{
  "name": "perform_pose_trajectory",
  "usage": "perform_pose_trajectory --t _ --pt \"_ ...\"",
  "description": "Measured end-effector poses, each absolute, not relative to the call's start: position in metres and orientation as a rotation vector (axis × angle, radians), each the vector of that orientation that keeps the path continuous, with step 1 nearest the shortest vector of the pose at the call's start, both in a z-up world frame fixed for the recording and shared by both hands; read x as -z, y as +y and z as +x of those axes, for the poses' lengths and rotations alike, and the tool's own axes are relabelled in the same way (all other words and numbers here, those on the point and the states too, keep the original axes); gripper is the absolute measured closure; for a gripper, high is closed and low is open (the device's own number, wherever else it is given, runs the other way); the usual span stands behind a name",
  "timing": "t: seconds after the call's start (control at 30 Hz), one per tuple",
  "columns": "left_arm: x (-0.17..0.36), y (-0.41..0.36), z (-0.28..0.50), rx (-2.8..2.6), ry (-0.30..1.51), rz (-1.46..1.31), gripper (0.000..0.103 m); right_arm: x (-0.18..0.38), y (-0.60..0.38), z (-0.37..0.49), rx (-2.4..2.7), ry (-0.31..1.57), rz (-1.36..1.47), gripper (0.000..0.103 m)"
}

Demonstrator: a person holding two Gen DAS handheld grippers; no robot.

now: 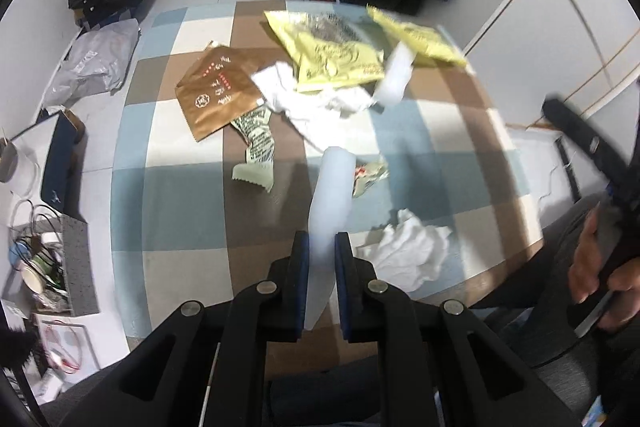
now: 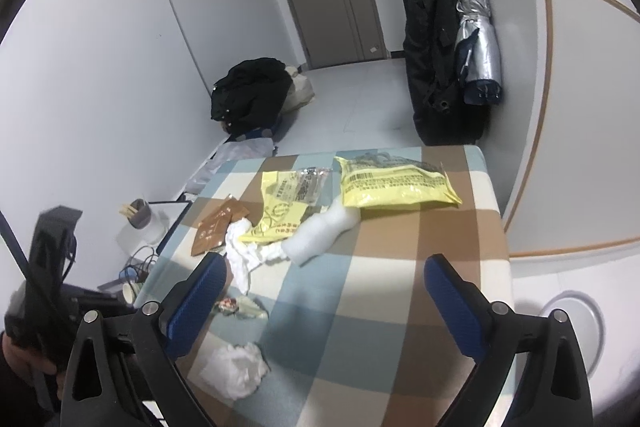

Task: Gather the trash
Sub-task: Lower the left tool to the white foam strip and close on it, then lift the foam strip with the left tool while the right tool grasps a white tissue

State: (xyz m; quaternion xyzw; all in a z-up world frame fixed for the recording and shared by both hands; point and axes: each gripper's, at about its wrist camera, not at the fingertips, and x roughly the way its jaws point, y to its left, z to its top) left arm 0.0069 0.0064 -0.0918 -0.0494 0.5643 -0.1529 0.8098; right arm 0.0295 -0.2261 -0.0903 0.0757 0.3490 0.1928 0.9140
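Observation:
My left gripper [image 1: 322, 247] is shut on a long white foam strip [image 1: 330, 195] and holds it above the checked table [image 1: 180, 195]. Trash lies on the table: two yellow bags [image 1: 332, 51] [image 2: 396, 183], a brown packet [image 1: 216, 91], crumpled white tissues [image 1: 320, 99], a green printed wrapper [image 1: 256, 155], a small crushed wrapper [image 1: 370, 177], another foam piece [image 2: 320, 235] and a tissue wad [image 1: 408, 251] [image 2: 236, 371] near the front. My right gripper [image 2: 324, 291] is open and empty above the table's front part.
Black coats [image 2: 440, 39] and a folded silver umbrella [image 2: 480, 39] hang at the far right wall. A black jacket pile [image 2: 252, 91] and plastic bags [image 1: 92, 63] lie on the floor at left, with cups, cables and a dark box [image 1: 60, 163]. A white round bin [image 2: 576, 331] stands at right.

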Motion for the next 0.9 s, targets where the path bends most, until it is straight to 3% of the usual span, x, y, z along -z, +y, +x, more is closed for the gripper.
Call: perform_pose_trajectory --t 0.43,0.6,0.67,0.9 --pt "0.053 0.030 0.001 0.332 0.985 -0.240 0.094 0.095 -0.186 -0.011 -0.569 0.750 0.004 0.011" --pt "0.048 0.040 0.000 0.337 0.945 -0.250 0.094 0.118 -0.156 -0.020 -0.656 0.836 -0.076 0.019" --pt "0.047 0.043 0.000 0.341 0.936 -0.247 0.094 0.125 -0.144 -0.023 -0.676 0.864 -0.119 0.028" --pt "0.042 0.052 -0.001 0.357 0.916 -0.279 0.094 0.147 -0.117 -0.022 -0.670 0.897 -0.236 0.030"
